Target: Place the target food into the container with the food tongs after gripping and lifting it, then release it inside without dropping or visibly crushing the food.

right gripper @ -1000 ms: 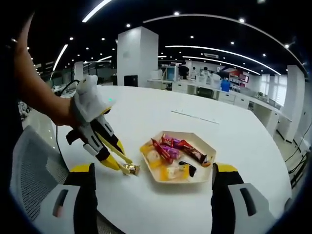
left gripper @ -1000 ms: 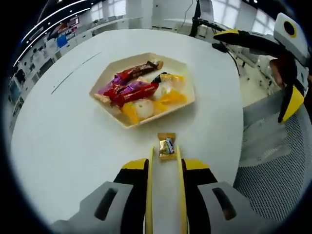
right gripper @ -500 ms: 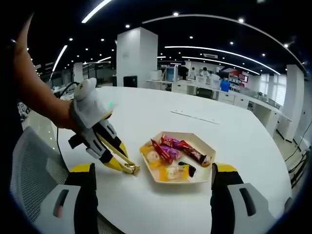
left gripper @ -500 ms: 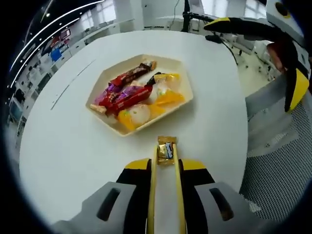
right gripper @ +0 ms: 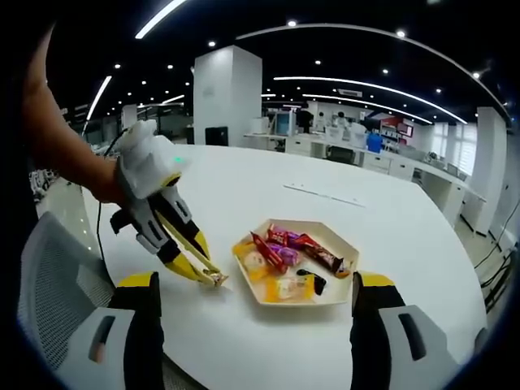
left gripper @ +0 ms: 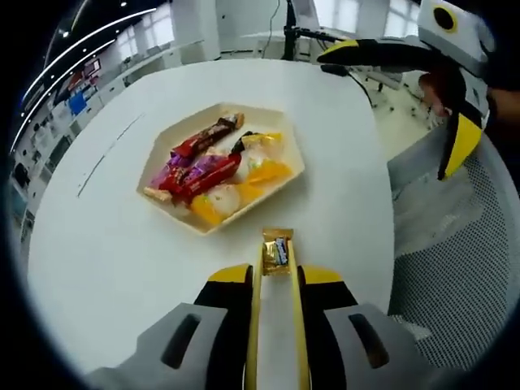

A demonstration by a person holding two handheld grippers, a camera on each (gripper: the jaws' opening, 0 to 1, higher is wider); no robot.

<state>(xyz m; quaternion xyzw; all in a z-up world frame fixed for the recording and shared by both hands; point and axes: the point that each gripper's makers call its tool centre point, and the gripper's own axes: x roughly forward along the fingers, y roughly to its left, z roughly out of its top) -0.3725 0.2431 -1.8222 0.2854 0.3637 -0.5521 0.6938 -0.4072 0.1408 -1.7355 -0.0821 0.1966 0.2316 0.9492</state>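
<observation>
A small gold-wrapped candy is pinched between the tips of yellow tongs that run up the middle of the left gripper view, clenched in turn by the left tool. The candy sits just short of the near edge of a cream hexagonal tray on a round white bench; whether it is lifted off the bench cannot be told from this view. The tray carries a heap of wrapped sweets: red and purple bars on its left side, yellow and pale pieces on its right.

From the right gripper view, the left tool comes in from the left, held by a person's bare arm, with the tongs angled down toward the bench and the candy at their tip just beside the tray's left edge, still outside it. The right tool stands wide apart, released, its two jaws at the lower corners of that view with nothing between them. It also shows at the upper right of the left gripper view, held over a grey mesh chair next to the bench.

An open-plan office with ceiling strip lights lies behind.
</observation>
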